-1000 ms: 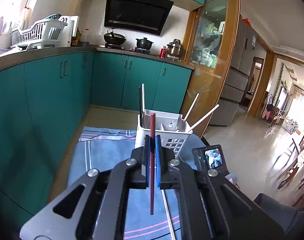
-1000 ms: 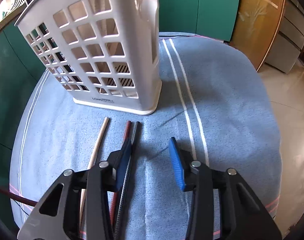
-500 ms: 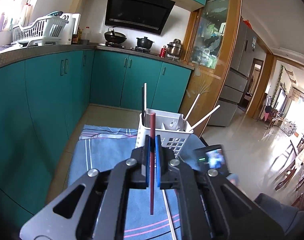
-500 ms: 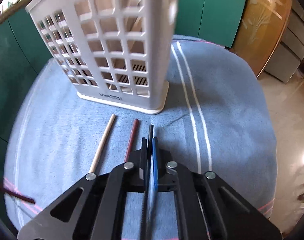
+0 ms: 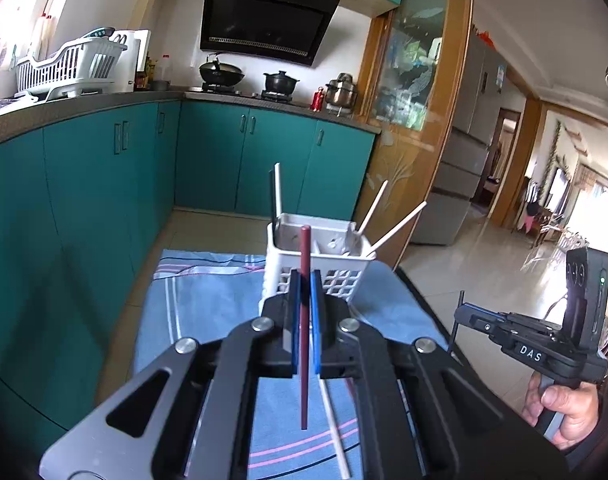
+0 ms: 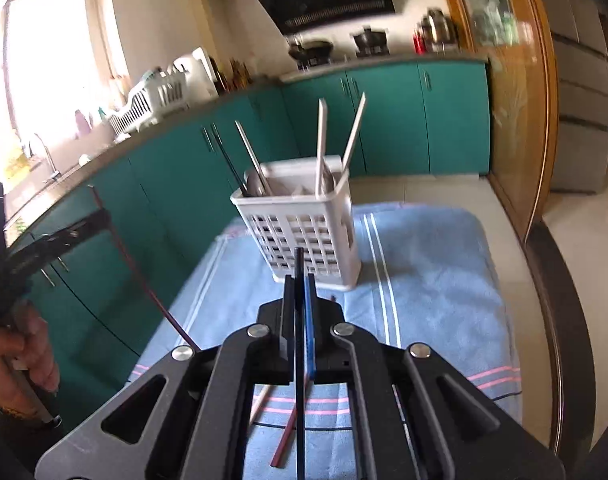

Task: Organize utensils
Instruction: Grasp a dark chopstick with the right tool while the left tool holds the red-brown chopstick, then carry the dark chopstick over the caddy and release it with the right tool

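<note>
My left gripper (image 5: 305,280) is shut on a dark red chopstick (image 5: 305,248), which stands upright in front of the white utensil holder (image 5: 328,276). My right gripper (image 6: 300,280) is shut on a black chopstick (image 6: 299,260), held above the blue cloth (image 6: 424,272) and short of the holder (image 6: 304,232). Several pale and dark sticks stand in the holder. On the cloth below the right gripper lie a beige chopstick (image 6: 260,404) and another dark red chopstick (image 6: 286,436). In the left wrist view a pale chopstick (image 5: 336,432) lies on the cloth (image 5: 208,304).
A person's hand (image 5: 564,408) holds the right gripper's handle off the table's right edge. Teal cabinets (image 5: 104,184) run along the left and back. The counter holds a dish rack (image 5: 68,68) and pots (image 5: 220,74). The table's dark rim (image 6: 560,320) borders the cloth on the right.
My right gripper closed on the black chopstick lying on the cloth, then lifted it and tilted up so the kitchen comes into view. The left gripper kept still with its red chopstick.
</note>
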### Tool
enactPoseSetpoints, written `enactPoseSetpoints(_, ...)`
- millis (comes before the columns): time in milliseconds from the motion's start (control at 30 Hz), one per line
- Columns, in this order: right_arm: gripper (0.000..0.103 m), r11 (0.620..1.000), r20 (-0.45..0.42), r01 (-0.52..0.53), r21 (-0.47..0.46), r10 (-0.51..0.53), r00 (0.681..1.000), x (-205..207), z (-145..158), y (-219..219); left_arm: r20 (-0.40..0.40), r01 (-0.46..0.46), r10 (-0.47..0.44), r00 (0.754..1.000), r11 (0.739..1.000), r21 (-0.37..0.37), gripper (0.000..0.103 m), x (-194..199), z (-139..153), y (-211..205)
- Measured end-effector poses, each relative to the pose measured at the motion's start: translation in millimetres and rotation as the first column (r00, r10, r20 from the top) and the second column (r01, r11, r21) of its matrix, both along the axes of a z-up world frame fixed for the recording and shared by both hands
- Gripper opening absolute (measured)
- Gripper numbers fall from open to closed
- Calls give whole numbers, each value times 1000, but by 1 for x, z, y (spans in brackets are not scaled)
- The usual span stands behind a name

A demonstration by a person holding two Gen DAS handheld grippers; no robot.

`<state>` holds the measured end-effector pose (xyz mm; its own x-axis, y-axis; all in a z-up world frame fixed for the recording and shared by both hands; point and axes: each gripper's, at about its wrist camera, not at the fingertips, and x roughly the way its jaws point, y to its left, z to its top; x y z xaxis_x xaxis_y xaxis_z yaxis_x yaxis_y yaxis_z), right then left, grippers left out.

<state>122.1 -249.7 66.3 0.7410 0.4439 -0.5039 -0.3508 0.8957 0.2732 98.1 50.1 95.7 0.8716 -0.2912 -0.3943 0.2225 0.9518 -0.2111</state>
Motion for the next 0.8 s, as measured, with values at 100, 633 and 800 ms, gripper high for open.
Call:
enactPoseSetpoints(100,5,1000,22,-4,13,4,1000,-7,7,-3,14,-5,5,1000,1000,24,4,-4,4,-5)
enactPoseSetpoints(633,5,1000,71,11,29,-13,997,-18,28,-16,-12,7,-6,1000,997,74,4,7,-4,-17)
enactPoseSetpoints(800,5,1000,65,7,12,-8,998,-18,29,-14,-19,12,-10,1000,996,85,4,7,-6,-21)
